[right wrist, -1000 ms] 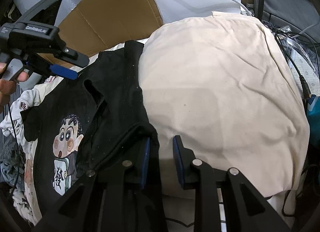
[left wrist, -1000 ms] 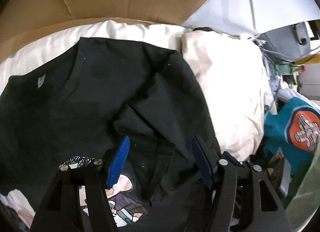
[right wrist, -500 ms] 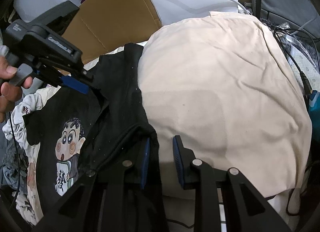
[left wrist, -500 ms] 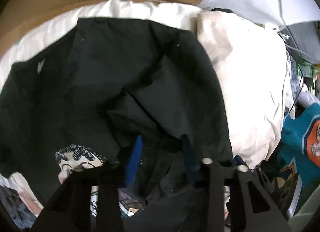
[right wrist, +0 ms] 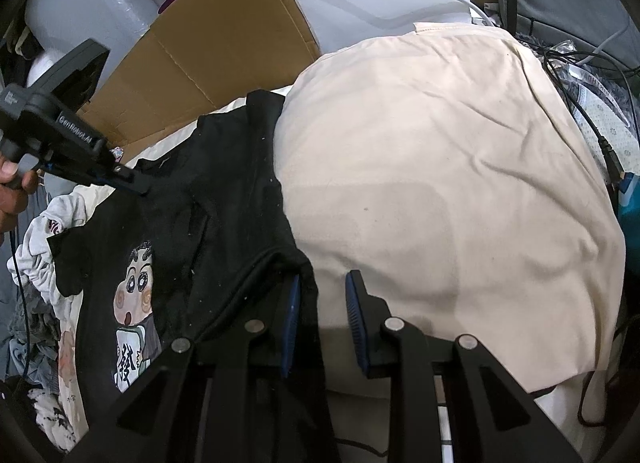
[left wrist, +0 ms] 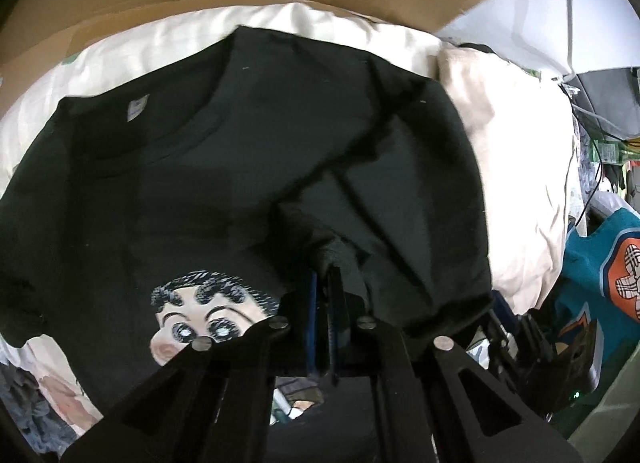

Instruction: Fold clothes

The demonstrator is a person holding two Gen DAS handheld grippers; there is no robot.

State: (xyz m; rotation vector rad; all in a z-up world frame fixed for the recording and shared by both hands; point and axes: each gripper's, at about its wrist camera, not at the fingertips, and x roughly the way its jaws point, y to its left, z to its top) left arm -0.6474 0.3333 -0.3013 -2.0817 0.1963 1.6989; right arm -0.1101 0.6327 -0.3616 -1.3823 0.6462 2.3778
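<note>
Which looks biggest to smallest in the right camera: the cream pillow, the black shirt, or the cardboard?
1. cream pillow, by far the largest.
2. black shirt.
3. cardboard, though it lies farther off, so its true size is unsure.

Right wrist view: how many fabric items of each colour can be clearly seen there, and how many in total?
Black: 1, the cartoon-print T-shirt.
Cream: 1, the cream cushion.
Grey-white: 1, the crumpled garment at the left edge.
Total: 3. The heap beneath that garment is too jumbled to count.
</note>
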